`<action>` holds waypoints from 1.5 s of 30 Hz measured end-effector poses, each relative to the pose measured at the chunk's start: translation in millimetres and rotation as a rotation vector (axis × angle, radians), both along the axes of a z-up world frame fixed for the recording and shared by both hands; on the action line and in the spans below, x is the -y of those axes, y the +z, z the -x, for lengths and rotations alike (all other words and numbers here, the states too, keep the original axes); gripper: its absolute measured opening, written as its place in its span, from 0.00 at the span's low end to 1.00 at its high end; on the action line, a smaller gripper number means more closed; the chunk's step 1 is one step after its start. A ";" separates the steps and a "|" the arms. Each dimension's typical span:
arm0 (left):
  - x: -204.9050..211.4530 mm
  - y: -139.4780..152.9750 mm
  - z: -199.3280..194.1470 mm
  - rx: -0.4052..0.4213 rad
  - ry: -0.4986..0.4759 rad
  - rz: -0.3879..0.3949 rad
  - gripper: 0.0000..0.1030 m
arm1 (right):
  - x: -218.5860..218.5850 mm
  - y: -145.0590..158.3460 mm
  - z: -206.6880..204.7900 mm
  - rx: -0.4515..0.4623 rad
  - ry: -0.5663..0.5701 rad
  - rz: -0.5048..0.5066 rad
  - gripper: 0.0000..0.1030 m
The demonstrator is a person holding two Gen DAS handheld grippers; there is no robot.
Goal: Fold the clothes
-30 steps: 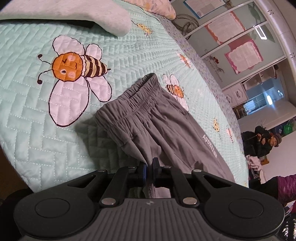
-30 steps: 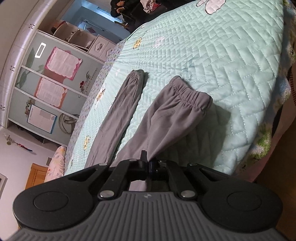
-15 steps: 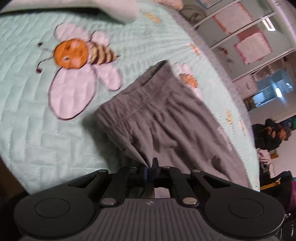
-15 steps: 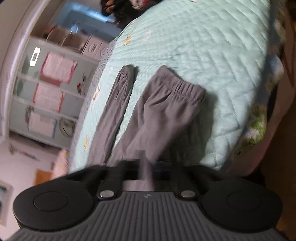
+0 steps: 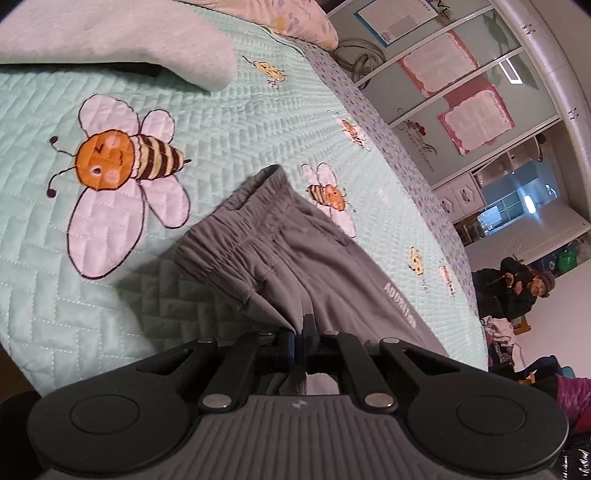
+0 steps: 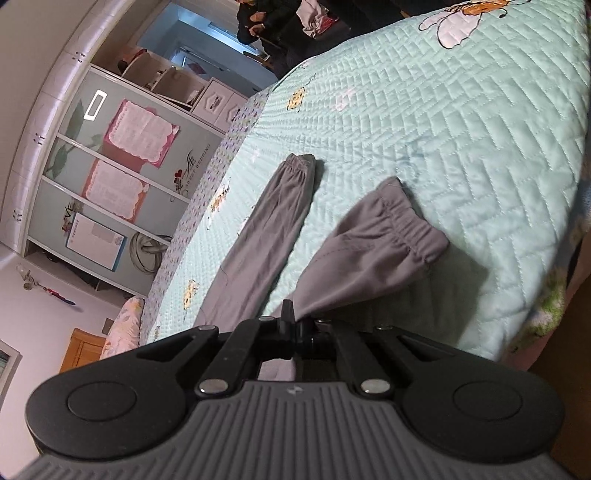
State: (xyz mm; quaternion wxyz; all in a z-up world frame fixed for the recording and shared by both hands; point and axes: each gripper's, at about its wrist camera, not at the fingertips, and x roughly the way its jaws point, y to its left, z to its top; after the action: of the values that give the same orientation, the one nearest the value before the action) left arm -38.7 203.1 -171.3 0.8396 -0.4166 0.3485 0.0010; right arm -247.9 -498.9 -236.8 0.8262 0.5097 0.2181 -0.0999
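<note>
A pair of grey sweatpants (image 5: 332, 280) lies across a mint quilted bedspread (image 5: 229, 122) printed with bees. My left gripper (image 5: 300, 334) is shut on the near corner of the elastic waistband (image 5: 229, 236), which rises off the quilt toward it. In the right wrist view my right gripper (image 6: 295, 318) is shut on the near edge of one grey trouser leg by its gathered cuff (image 6: 413, 232), lifted above the bed. The other leg (image 6: 266, 225) lies flat on the bedspread (image 6: 461, 122) beyond, its cuff pointing away.
A pale folded blanket (image 5: 110, 37) and a floral pillow (image 5: 295, 18) sit at the head of the bed. A wardrobe with pink posters (image 6: 122, 166) lines the far side. A seated person (image 5: 517, 284) is past the bed's foot. The bed edge (image 6: 546, 295) drops off at right.
Both grippers swung briefly, blurring the views, then settled near their earlier pose. Each still holds the same fabric; the waistband and the cuff sit a little higher and farther from the lenses.
</note>
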 end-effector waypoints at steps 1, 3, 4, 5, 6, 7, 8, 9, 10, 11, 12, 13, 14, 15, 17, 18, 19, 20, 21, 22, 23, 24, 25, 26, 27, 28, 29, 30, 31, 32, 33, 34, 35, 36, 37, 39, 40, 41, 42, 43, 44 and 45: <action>0.1 1.9 -1.1 0.002 -0.001 0.003 0.03 | 0.7 1.2 -1.9 0.003 -0.001 -0.004 0.01; -0.9 6.2 -5.0 0.005 -0.003 0.012 0.03 | 2.2 3.6 -5.6 0.008 -0.003 -0.011 0.01; -1.6 8.5 -7.2 0.007 -0.004 0.017 0.03 | 3.0 4.8 -7.5 0.011 -0.004 -0.015 0.01; -2.0 10.7 -10.0 0.009 -0.004 0.020 0.03 | 3.7 6.1 -9.4 0.013 -0.005 -0.019 0.01; -2.0 13.0 -14.2 0.011 -0.004 0.021 0.03 | 4.5 7.5 -11.7 0.016 -0.007 -0.024 0.01; -2.0 15.2 -18.3 0.013 -0.003 0.022 0.03 | 5.4 9.8 -16.1 0.019 -0.011 -0.033 0.01; -1.8 17.4 -22.5 0.015 -0.003 0.023 0.03 | 5.7 12.4 -21.3 0.020 -0.014 -0.041 0.01; -1.6 19.5 -27.2 0.016 -0.002 0.025 0.03 | 6.1 15.2 -27.1 0.021 -0.016 -0.047 0.01; -1.5 21.4 -33.3 0.015 0.000 0.027 0.03 | 6.9 19.0 -34.6 0.019 -0.016 -0.051 0.01; -2.0 23.0 -39.4 0.014 0.003 0.031 0.03 | 7.7 22.8 -42.2 0.017 -0.016 -0.054 0.01; -2.5 24.8 -45.6 0.012 0.006 0.036 0.03 | 8.4 26.6 -49.8 0.016 -0.015 -0.056 0.01; -3.2 27.3 -52.0 0.013 0.011 0.040 0.03 | 8.9 30.6 -58.3 0.015 -0.012 -0.054 0.01; -3.7 30.2 -58.9 0.014 0.015 0.043 0.03 | 10.0 35.8 -68.8 0.012 -0.012 -0.048 0.01; -4.1 33.1 -66.2 0.015 0.018 0.043 0.03 | 11.1 40.7 -79.2 0.010 -0.012 -0.043 0.01; -4.5 39.6 -82.9 0.013 0.021 0.037 0.03 | 14.1 48.9 -98.9 0.005 -0.011 -0.045 0.01; -4.5 42.5 -92.1 0.011 0.022 0.035 0.03 | 16.0 52.8 -111.2 -0.001 -0.008 -0.046 0.01; -4.0 44.1 -103.3 0.004 0.023 0.033 0.03 | 17.7 56.0 -123.6 -0.008 -0.005 -0.047 0.01; -3.6 44.3 -114.5 -0.007 0.027 0.032 0.04 | 18.6 57.4 -136.3 -0.020 -0.003 -0.050 0.01; -3.2 44.5 -125.7 -0.017 0.031 0.030 0.04 | 19.6 58.4 -149.9 -0.033 0.000 -0.052 0.01; -2.7 43.7 -137.4 -0.028 0.035 0.030 0.04 | 20.7 58.5 -166.1 -0.051 0.002 -0.054 0.02; -2.2 41.0 -150.0 -0.039 0.037 0.032 0.04 | 21.6 58.0 -181.6 -0.066 0.006 -0.052 0.02; -1.8 37.8 -162.4 -0.049 0.040 0.032 0.04 | 21.4 57.3 -197.7 -0.082 0.011 -0.045 0.02; -1.5 33.6 -174.4 -0.058 0.043 0.027 0.04 | 21.3 56.6 -213.8 -0.097 0.016 -0.039 0.02; -1.1 28.9 -186.4 -0.069 0.045 0.023 0.04 | 21.0 55.4 -230.2 -0.113 0.022 -0.032 0.02; -0.7 23.2 -198.7 -0.082 0.048 0.023 0.04 | 20.1 52.6 -247.7 -0.130 0.028 -0.027 0.02; -0.1 17.2 -210.7 -0.097 0.052 0.025 0.05 | 19.6 49.3 -264.6 -0.147 0.033 -0.025 0.02; 0.2 10.7 -221.6 -0.115 0.059 0.033 0.06 | 20.2 44.3 -279.1 -0.164 0.032 -0.033 0.02; -1.0 3.9 -232.3 -0.133 0.069 0.045 0.08 | 21.1 39.0 -293.6 -0.182 0.030 -0.043 0.02; -2.3 -3.6 -242.8 -0.156 0.081 0.058 0.10 | 23.0 32.3 -307.8 -0.203 0.022 -0.061 0.02; -3.7 -10.2 -251.4 -0.185 0.092 0.070 0.17 | 25.3 25.7 -320.8 -0.226 0.012 -0.076 0.02; -5.0 -16.7 -259.4 -0.213 0.103 0.082 0.20 | 28.4 19.8 -329.5 -0.257 0.000 -0.085 0.03; -6.3 -22.8 -266.0 -0.240 0.114 0.096 0.24 | 31.5 13.9 -338.2 -0.289 -0.013 -0.094 0.07; -7.5 -27.3 -271.3 -0.259 0.122 0.107 0.27 | 34.7 8.0 -346.9 -0.320 -0.025 -0.103 0.08; -8.5 -28.3 -273.5 -0.258 0.122 0.109 0.29 | 37.9 2.2 -354.6 -0.350 -0.036 -0.114 0.08; -9.5 -29.2 -275.7 -0.256 0.123 0.112 0.33 | 41.8 -3.1 -358.4 -0.374 -0.038 -0.133 0.11; -11.6 -31.1 -280.0 -0.254 0.125 0.117 0.41 | 49.7 -13.1 -365.7 -0.420 -0.041 -0.173 0.18; -12.9 -31.6 -281.3 -0.252 0.128 0.120 0.46 | 53.8 -15.5 -368.3 -0.422 -0.034 -0.203 0.21; -15.1 -30.8 -280.6 -0.249 0.136 0.124 0.48 | 57.6 -17.1 -371.0 -0.425 -0.025 -0.227 0.28; -17.3 -30.0 -279.8 -0.246 0.144 0.127 0.48 | 60.0 -15.7 -374.4 -0.427 -0.012 -0.232 0.30; -18.9 -29.5 -279.3 -0.245 0.150 0.128 0.48 | 62.4 -14.2 -377.9 -0.430 0.001 -0.236 0.31; -19.5 -29.8 -279.3 -0.248 0.148 0.123 0.48 | 64.5 -12.6 -381.5 -0.431 0.017 -0.239 0.33; -20.5 -30.2 -279.3 -0.248 0.145 0.119 0.48 | 65.4 -10.4 -385.8 -0.431 0.039 -0.234 0.35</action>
State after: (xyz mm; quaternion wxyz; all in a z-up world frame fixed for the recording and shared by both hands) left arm 240.6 223.6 -201.5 0.7616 -0.4863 0.4182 0.0923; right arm 137.9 -564.3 -247.2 0.6977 0.5643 0.4095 -0.1645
